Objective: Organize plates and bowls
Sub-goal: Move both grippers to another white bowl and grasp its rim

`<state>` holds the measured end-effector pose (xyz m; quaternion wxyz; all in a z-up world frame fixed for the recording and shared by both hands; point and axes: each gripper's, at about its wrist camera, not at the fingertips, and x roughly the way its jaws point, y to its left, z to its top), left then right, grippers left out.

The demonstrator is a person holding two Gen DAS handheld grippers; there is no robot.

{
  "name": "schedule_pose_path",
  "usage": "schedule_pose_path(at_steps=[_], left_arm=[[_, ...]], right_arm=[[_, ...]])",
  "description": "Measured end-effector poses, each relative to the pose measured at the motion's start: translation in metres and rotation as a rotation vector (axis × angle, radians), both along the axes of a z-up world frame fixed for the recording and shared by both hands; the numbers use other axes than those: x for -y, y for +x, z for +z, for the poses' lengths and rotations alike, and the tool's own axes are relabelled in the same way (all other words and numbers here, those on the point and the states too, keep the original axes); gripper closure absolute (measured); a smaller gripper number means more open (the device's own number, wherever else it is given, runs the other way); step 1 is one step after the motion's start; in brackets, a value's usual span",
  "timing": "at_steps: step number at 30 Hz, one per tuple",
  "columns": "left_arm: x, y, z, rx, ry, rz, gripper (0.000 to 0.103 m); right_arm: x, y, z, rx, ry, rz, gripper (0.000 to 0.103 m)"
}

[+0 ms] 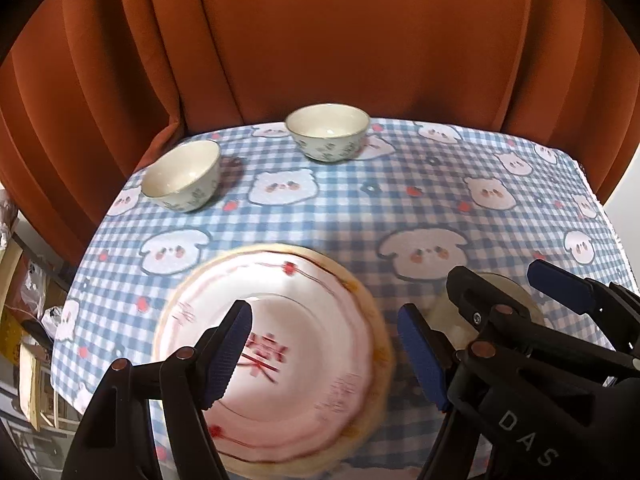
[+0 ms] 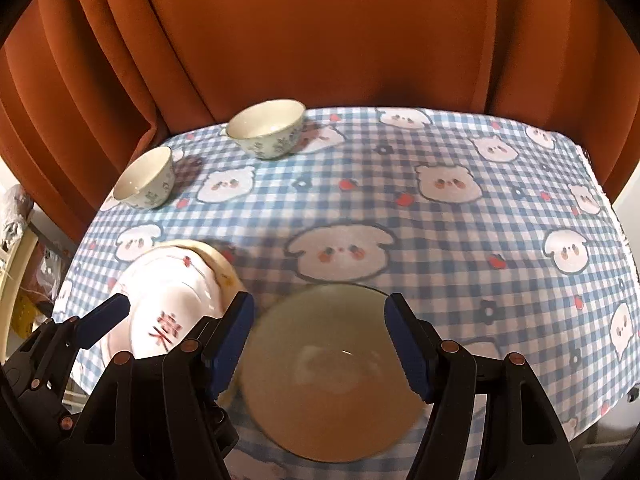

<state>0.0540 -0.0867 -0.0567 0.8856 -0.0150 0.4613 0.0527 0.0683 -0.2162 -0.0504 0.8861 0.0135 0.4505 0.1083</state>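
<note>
A pink-white plate [image 1: 304, 320] with a red character lies on a yellow-rimmed plate near the table's front left. My left gripper [image 1: 326, 356] hovers over it, open, pads clear of the rim. To the right a plain beige bowl [image 2: 328, 380] sits on the cloth under my right gripper [image 2: 322, 344], also open, fingers either side without pressing. Two small floral bowls [image 1: 182, 176] [image 1: 327, 132] stand apart at the back left. The right gripper [image 1: 500, 276] shows in the left wrist view above the beige bowl [image 1: 516, 300]. The plate [image 2: 176, 292] and small bowls [image 2: 146, 178] [image 2: 266, 128] show in the right wrist view.
A blue checked tablecloth [image 2: 440, 240] with cartoon animals covers the table. An orange curtain [image 1: 340, 40] hangs close behind the far edge. Boxes and bags [image 1: 28, 320] clutter the floor past the left edge. One finger of the left gripper [image 2: 104, 316] shows over the plate.
</note>
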Motion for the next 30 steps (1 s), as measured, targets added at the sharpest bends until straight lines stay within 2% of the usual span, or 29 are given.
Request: schedule_pose_path(at_steps=[11, 19, 24, 27, 30], left_arm=[[-0.086, 0.021, 0.007, 0.015, -0.022, -0.049, 0.026], [-0.154, 0.041, 0.006, 0.031, -0.005, -0.034, 0.027], [-0.19, 0.062, 0.003, 0.024, 0.003, -0.007, 0.032], [-0.207, 0.076, 0.002, 0.025, 0.0, 0.006, 0.034], [-0.217, 0.091, 0.001, 0.032, 0.005, 0.012, 0.037]], right_arm=[[-0.084, 0.011, 0.014, 0.014, -0.044, -0.079, 0.032], [-0.154, 0.031, 0.019, 0.036, -0.046, -0.099, 0.032], [-0.192, 0.049, 0.019, 0.049, -0.049, -0.112, 0.033], [-0.211, 0.063, 0.019, 0.036, -0.034, -0.122, 0.039], [-0.225, 0.076, 0.02, 0.043, -0.04, -0.136, 0.04]])
